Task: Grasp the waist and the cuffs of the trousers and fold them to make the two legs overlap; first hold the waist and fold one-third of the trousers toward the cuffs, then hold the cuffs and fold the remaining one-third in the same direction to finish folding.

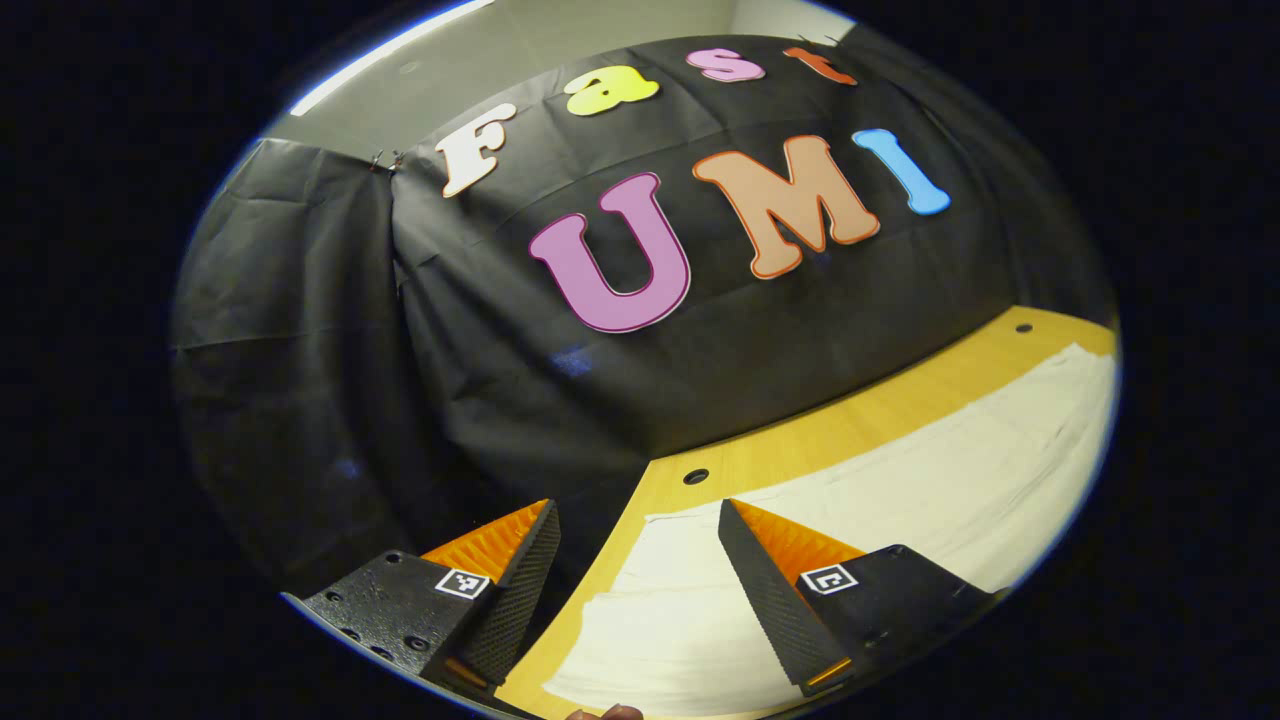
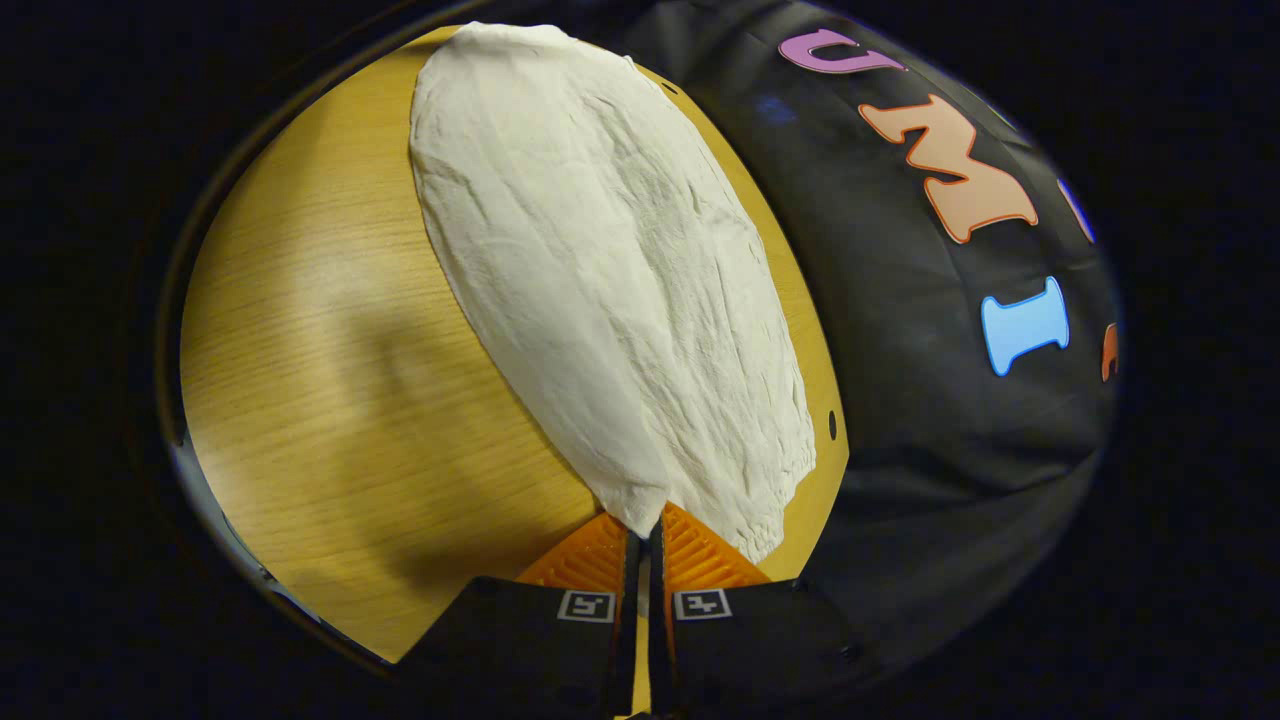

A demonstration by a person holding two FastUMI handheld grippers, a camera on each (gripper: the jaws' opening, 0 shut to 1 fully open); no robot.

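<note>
1. In the left gripper view, the left gripper (image 1: 636,560) has its fingers spread wide with nothing between them. One finger hangs over the dark cloth wall (image 1: 480,400) past the table's end; the other is above the trousers (image 1: 900,480).

2. That view shows the trousers as a pale, flat band along the wooden table (image 1: 800,440), running from near the fingers off to the right edge of the view. A strip of bare wood lies between the fabric and the wall, with two small dark holes (image 1: 696,476) in it.

3. A fingertip of the person's hand (image 1: 605,712) peeks in at the bottom edge of the left gripper view.

4. The right gripper view looks down the trousers (image 2: 610,280) lengthwise: they stretch away from the right gripper (image 2: 643,535) as one long, wrinkled white shape toward the far end of the table (image 2: 330,400).

5. The right gripper's fingers are pressed almost together, pinching the near corner of the trousers, where the gathered hem begins. The fabric rises slightly to the fingers there.

6. The right gripper view also shows a broad stretch of bare table to the left of the trousers, crossed by a soft shadow, and the wall (image 2: 930,400) on the right.
</note>
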